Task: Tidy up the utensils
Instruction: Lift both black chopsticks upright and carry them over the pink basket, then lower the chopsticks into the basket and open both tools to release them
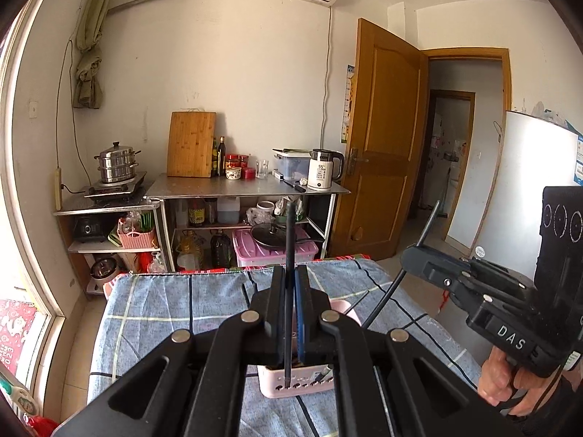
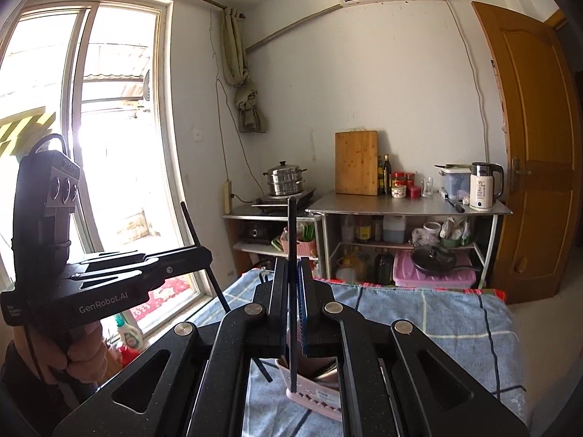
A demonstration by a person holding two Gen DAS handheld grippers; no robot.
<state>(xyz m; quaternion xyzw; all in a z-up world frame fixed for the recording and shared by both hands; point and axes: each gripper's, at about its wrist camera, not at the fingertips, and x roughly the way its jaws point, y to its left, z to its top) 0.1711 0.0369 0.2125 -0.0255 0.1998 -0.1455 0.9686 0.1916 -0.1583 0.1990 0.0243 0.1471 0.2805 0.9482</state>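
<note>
Behind the blue checked cloth [image 1: 182, 302] stands a steel bench [image 1: 247, 186], at twelve o'clock in the left wrist view. It carries an upright bamboo cutting board [image 1: 191, 144], dark oil bottles, red-lidded jars and a white electric kettle [image 1: 322, 169] whose display reads "55". A stacked steel steamer pot [image 1: 116, 164] sits at ten o'clock, and a brown wooden door [image 1: 382, 138] stands open at two o'clock.

The left hand-held gripper [image 1: 290, 284] is clenched on a thin black chopstick [image 1: 289, 240] that stands upright between its pads, its lower tip hanging over a pale pink perforated plastic basket [image 1: 295, 382] at six o'clock. The right hand-held gripper [image 2: 291, 276], marked "DAS" on its side, grasps a second black chopstick [image 2: 291, 233] the same way, above the same basket. The left one's body reads "GenRobot.AI". Both sticks are slim, matte and straight.
</note>
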